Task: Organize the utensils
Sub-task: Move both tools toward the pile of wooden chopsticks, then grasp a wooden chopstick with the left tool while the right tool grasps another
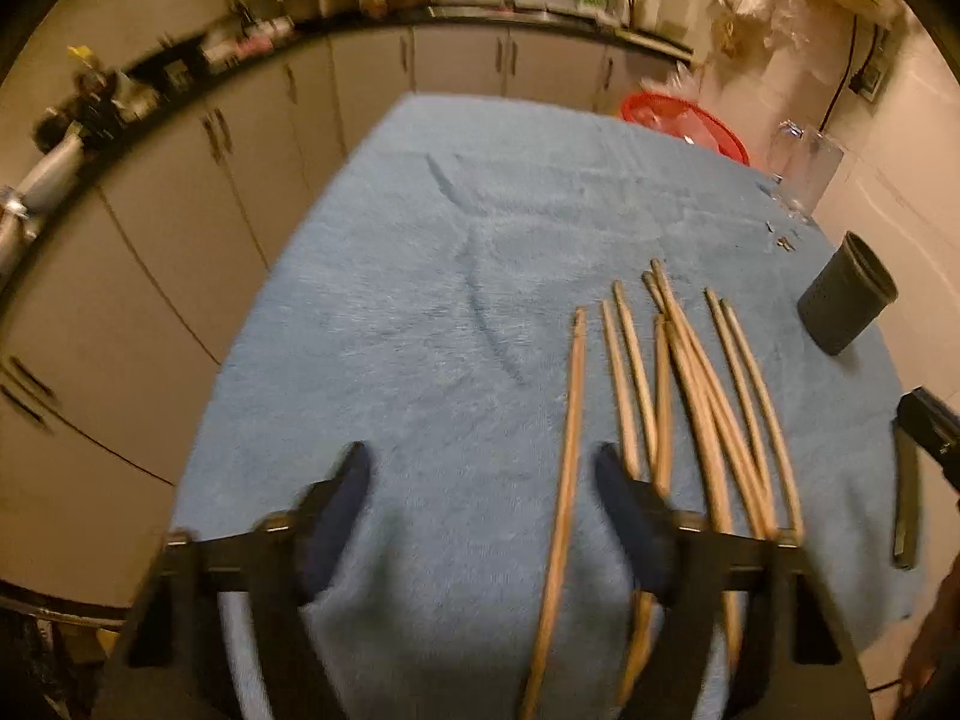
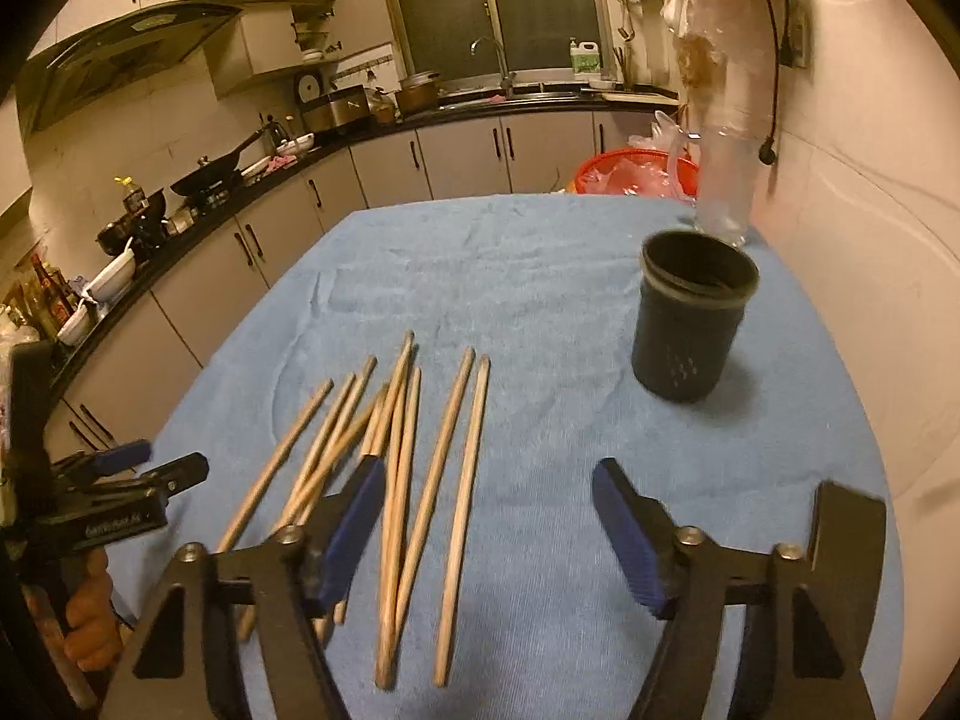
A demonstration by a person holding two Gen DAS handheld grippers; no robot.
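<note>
Several wooden chopsticks (image 1: 678,396) lie loose on a blue towel (image 1: 456,276), and show in the right wrist view (image 2: 396,462) too. A dark cylindrical holder (image 2: 690,324) stands upright at the right, also in the left wrist view (image 1: 846,306). My left gripper (image 1: 480,480) is open and empty above the near ends of the leftmost chopstick. My right gripper (image 2: 489,498) is open and empty above the rightmost chopsticks. The left gripper (image 2: 162,468) shows at the left edge of the right wrist view.
A red basket (image 2: 636,171) and a clear plastic jug (image 2: 723,180) sit past the table's far right corner. Kitchen cabinets and a cluttered counter (image 2: 210,180) run along the left and back. A wall (image 2: 870,240) is close on the right.
</note>
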